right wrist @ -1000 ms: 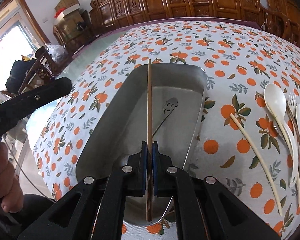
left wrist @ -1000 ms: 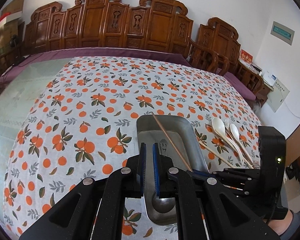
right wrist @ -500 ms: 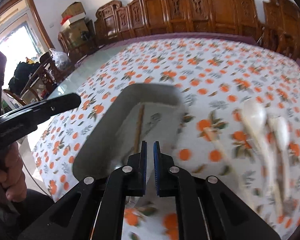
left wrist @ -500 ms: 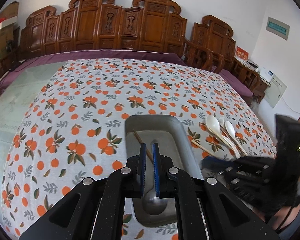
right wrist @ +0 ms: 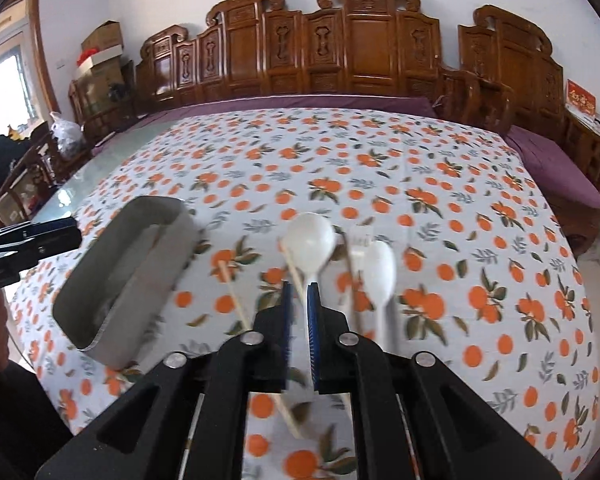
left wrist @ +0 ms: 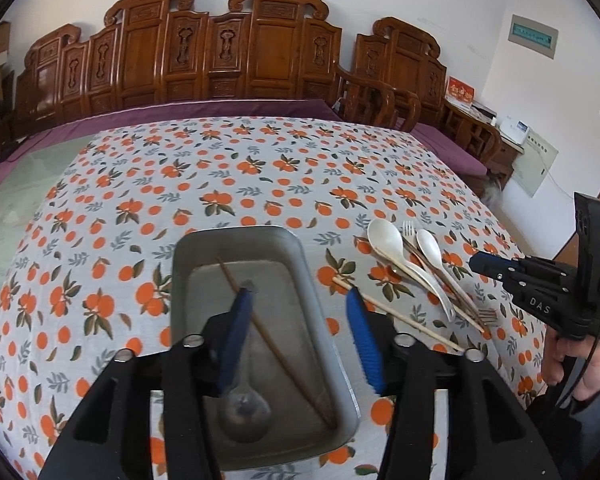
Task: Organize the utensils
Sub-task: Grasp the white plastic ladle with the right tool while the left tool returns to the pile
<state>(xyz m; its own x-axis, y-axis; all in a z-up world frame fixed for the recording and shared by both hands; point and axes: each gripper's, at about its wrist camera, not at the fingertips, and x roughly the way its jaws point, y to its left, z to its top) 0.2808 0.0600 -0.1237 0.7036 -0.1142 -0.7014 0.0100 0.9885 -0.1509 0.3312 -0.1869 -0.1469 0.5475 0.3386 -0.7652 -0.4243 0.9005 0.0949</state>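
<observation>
A metal tray (left wrist: 236, 236) lies on the orange-print tablecloth, holding a brown chopstick (left wrist: 276, 344) and a metal spoon (left wrist: 246, 408). My left gripper (left wrist: 298, 320) hovers over the tray, its jaws opening wide with nothing gripped. To the tray's right lie a pale chopstick (left wrist: 396, 316), a large white spoon (left wrist: 386, 238), a smaller white spoon (left wrist: 430, 244) and a fork (left wrist: 408, 228). My right gripper (right wrist: 298, 300) hangs above the large white spoon (right wrist: 310, 240) and pale chopsticks (right wrist: 232, 288), jaws opening slightly and empty. The tray (right wrist: 120, 280) sits to its left.
Carved wooden chairs (left wrist: 220, 52) line the far side of the table, with a purple cloth edge (right wrist: 300, 102) beyond the print. A person's hand (left wrist: 568, 364) holds the right gripper (left wrist: 496, 270) at the table's right edge. The left gripper (right wrist: 28, 240) shows at far left.
The right gripper released the brown chopstick into the tray and swung right, over the white spoons. The left gripper's jaws went from shut to wide open.
</observation>
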